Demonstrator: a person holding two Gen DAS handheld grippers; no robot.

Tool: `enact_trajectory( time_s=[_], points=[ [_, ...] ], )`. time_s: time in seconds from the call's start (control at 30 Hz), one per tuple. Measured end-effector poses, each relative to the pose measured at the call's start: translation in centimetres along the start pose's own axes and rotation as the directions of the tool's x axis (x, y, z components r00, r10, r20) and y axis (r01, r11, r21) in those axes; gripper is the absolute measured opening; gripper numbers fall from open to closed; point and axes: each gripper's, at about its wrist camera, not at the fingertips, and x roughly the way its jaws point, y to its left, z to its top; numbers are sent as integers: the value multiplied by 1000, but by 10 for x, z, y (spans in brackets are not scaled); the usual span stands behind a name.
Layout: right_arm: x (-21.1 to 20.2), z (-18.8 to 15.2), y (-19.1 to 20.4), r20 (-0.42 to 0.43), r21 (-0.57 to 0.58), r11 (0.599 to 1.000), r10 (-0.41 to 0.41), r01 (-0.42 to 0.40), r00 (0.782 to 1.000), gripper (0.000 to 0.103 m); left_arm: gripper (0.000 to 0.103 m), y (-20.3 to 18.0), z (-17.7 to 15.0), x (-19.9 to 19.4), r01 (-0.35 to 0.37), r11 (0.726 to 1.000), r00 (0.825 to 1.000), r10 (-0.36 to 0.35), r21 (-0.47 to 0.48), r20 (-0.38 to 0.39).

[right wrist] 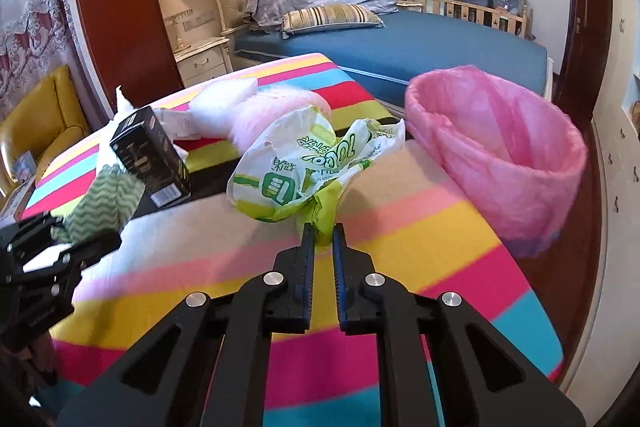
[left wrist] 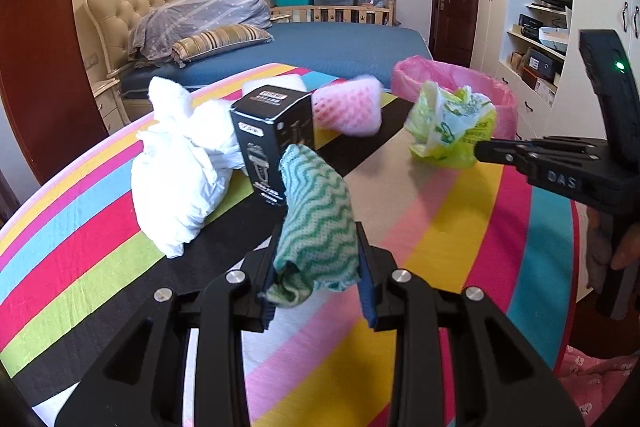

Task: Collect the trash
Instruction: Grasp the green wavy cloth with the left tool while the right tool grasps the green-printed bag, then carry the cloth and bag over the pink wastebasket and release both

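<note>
Nearest me, the left gripper (left wrist: pixel 318 247) is clenched on a green wavy cloth (left wrist: pixel 318 211) lifted above the striped table (left wrist: pixel 440 227). The right gripper (right wrist: pixel 323 237) pinches a green plastic bag (right wrist: pixel 304 167) by its tail. Beyond stand a black box (left wrist: pixel 272 143), white crumpled paper (left wrist: pixel 180 179) and the pink-lined bin (right wrist: pixel 500 151).

Striped tablecloth (left wrist: pixel 80 267) in bright bands over the table. Resting on it: crumpled white paper (left wrist: pixel 180 179) at left, upright black box (left wrist: pixel 272 143) just right of it, white packet and pink foam net (left wrist: pixel 348 107) farther back.
</note>
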Motion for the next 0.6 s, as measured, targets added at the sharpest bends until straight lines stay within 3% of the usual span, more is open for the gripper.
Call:
enact_trajectory(
  time_s=[0.1, 0.2, 0.27, 0.33, 0.6],
  points=[
    [-7, -6, -4, -17, -8, 1000, -24, 23, 1000, 11, 32, -5, 1, 1, 5, 1000, 1000, -5, 4, -3],
    [-12, -7, -15, -21, 35, 999, -14, 15, 1000, 19, 32, -10, 2, 0, 11, 1000, 1000, -11, 5, -6],
    [-15, -7, -19, -7, 63, 998, -16, 16, 1000, 48, 32, -12, 2, 0, 12, 1000, 1000, -12, 9, -4],
    [-18, -5, -25, 12, 105, 994, -5, 4, 1000, 58, 32, -12, 3, 0, 12, 1000, 1000, -11, 14, -5],
    [-5, 3, -39, 15, 213, 976, 42, -45, 999, 55, 32, -10, 4, 5, 2, 1000, 1000, -2, 5, -15]
  ],
)
